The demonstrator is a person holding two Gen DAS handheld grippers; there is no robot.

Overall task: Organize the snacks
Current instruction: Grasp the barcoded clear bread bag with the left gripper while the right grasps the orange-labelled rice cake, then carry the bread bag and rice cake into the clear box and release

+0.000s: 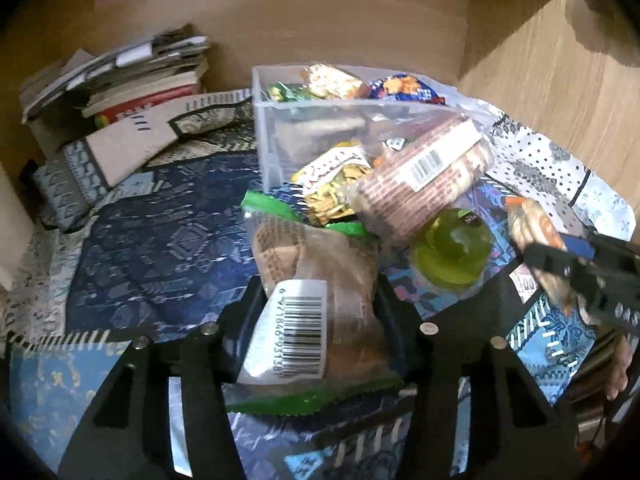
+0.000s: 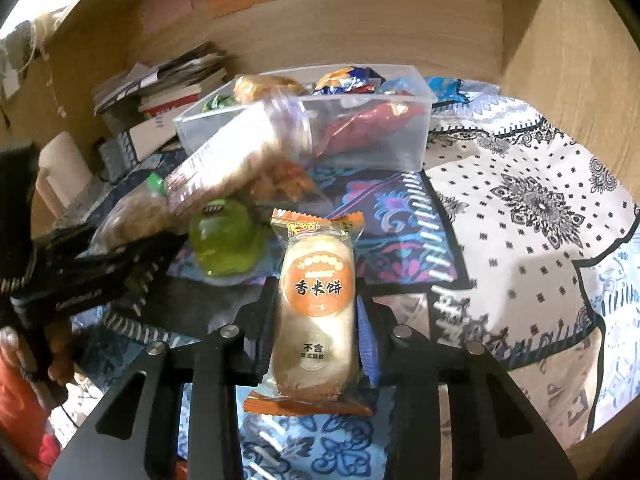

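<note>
Rice cracker packet point(image 2: 318, 312) (gripped) over patterned cloth point(image 2: 520, 208)

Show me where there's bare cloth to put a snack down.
Free: dark blue cloth between the book stack and the clear bin; white dotted cloth right of the bin. Crowded: in front of the bin, around the green jelly cup.

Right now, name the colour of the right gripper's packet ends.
Orange packet ends, clearest in right wrist view.

Wood-panel walls point(image 1: 320, 32), patterned blue cloth point(image 1: 152, 248), stacked books point(image 1: 132, 76) at back left.
</note>
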